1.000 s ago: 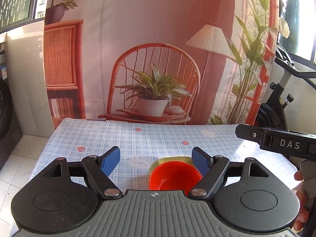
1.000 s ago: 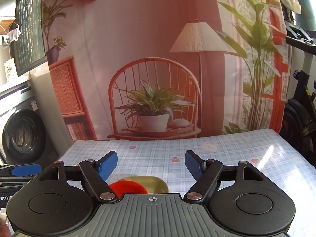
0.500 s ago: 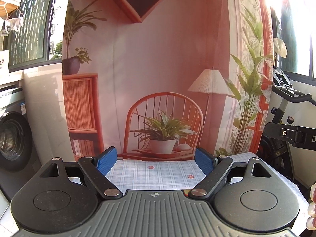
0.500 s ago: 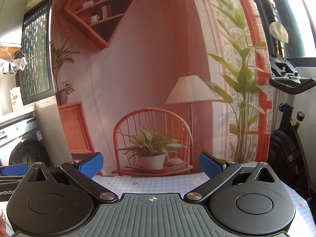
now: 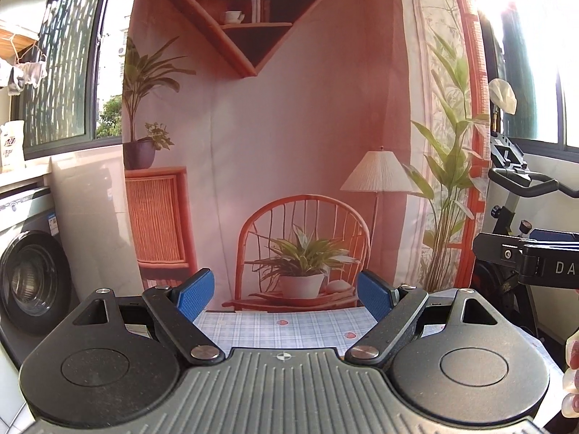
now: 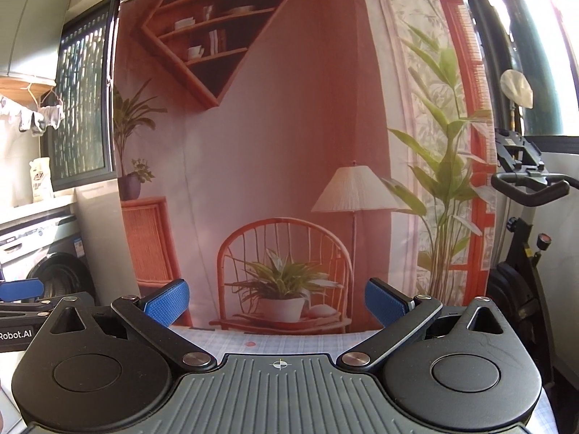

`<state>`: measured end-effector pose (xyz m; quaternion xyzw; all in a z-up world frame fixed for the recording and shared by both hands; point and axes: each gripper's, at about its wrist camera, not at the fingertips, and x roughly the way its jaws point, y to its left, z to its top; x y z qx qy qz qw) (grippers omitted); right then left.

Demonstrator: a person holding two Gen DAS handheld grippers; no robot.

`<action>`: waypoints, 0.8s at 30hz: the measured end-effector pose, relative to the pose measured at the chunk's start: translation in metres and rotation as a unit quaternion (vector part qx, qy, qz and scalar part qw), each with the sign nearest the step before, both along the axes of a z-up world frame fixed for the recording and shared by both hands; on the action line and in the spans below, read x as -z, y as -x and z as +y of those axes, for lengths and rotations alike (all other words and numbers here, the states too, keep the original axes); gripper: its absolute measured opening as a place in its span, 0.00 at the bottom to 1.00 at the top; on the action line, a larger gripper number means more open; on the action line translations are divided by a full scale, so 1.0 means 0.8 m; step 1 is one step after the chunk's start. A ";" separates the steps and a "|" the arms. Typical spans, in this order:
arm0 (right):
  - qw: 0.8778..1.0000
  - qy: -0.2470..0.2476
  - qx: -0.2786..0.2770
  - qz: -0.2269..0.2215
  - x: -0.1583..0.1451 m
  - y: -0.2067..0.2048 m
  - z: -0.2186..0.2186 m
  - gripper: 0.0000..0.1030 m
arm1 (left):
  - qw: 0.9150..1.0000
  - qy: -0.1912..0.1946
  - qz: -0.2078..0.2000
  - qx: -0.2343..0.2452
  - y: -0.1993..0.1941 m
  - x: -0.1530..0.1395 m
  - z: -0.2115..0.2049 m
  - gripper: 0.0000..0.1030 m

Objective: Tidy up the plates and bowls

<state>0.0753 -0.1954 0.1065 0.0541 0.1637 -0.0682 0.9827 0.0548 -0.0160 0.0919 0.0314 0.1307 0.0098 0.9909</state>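
No plate or bowl shows in either view now. My left gripper [image 5: 286, 294] is open and empty, raised and pointed level at the backdrop, with only the far strip of the checked tablecloth [image 5: 289, 329] below it. My right gripper [image 6: 277, 300] is open and empty too, held level. The right gripper's side [image 5: 532, 260] shows at the right edge of the left wrist view. The left gripper's blue pad [image 6: 21, 288] shows at the left edge of the right wrist view.
A printed backdrop [image 5: 289, 126] with a chair, a plant and a lamp hangs behind the table. A washing machine [image 5: 29, 278] stands at the left. An exercise bike [image 6: 524, 217] stands at the right.
Both grippers have tilted up and risen. The red bowl and the yellow-green dish under it, seen below the fingers one second ago, have dropped out of both views. The jaws stay open.
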 end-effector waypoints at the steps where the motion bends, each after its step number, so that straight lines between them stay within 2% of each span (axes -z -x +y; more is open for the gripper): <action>1: 1.000 0.000 0.002 0.001 0.000 0.000 0.000 1.00 | 1.000 -0.004 -0.002 -0.002 0.004 -0.001 -0.002 0.85; 24: 1.000 -0.006 0.012 0.015 0.008 0.004 -0.005 1.00 | 1.000 -0.002 0.008 0.010 0.006 -0.002 0.005 0.85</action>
